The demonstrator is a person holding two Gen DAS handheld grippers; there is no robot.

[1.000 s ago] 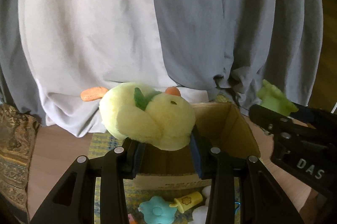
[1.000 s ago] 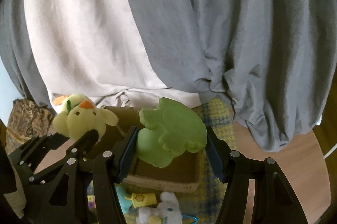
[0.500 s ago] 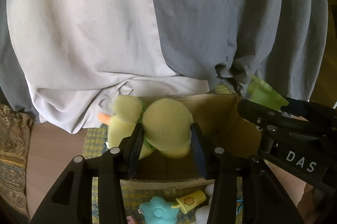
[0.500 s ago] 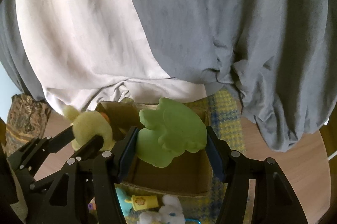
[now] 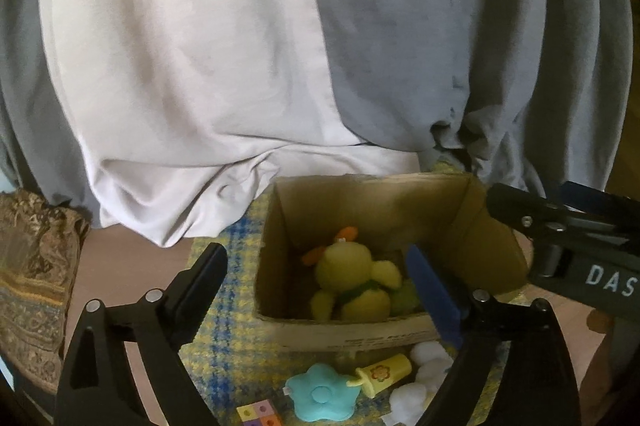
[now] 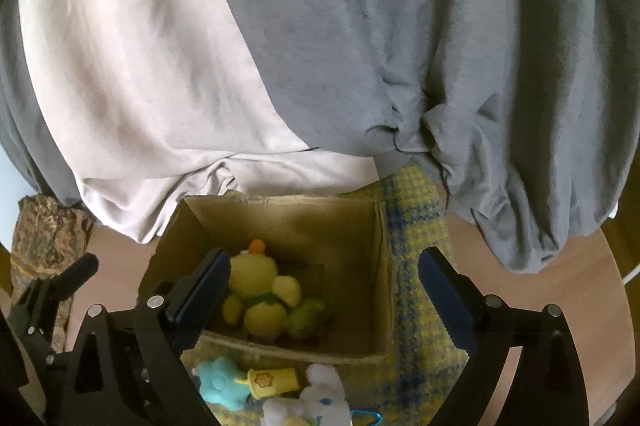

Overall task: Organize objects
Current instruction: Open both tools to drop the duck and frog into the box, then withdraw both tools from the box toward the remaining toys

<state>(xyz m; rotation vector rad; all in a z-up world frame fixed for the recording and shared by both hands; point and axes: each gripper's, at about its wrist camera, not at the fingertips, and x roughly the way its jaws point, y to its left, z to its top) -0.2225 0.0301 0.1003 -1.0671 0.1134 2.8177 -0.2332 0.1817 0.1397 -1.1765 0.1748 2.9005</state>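
Left gripper point(image 5: 316, 290): fingers spread, empty. Right gripper point(image 6: 324, 290): fingers spread, empty.

Below the fingers, on the mat point(image 6: 416, 246): blue star point(image 5: 322, 392), yellow tube point(image 5: 382, 374), white plush point(image 6: 316, 396). All look light; the tube looks stiff and is best pinched across its barrel. The white plush is cut off at the picture's edge.

Beyond the fingertips: box point(image 6: 280, 206), holding duck point(image 6: 260, 290), soft and squashy, best gripped at the body; green toy point(image 6: 306, 316) beside it, half hidden and dim.

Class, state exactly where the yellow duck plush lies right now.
In both wrist views, the yellow duck plush lies inside the cardboard box, at its near-left bottom, touching the green toy on its right.
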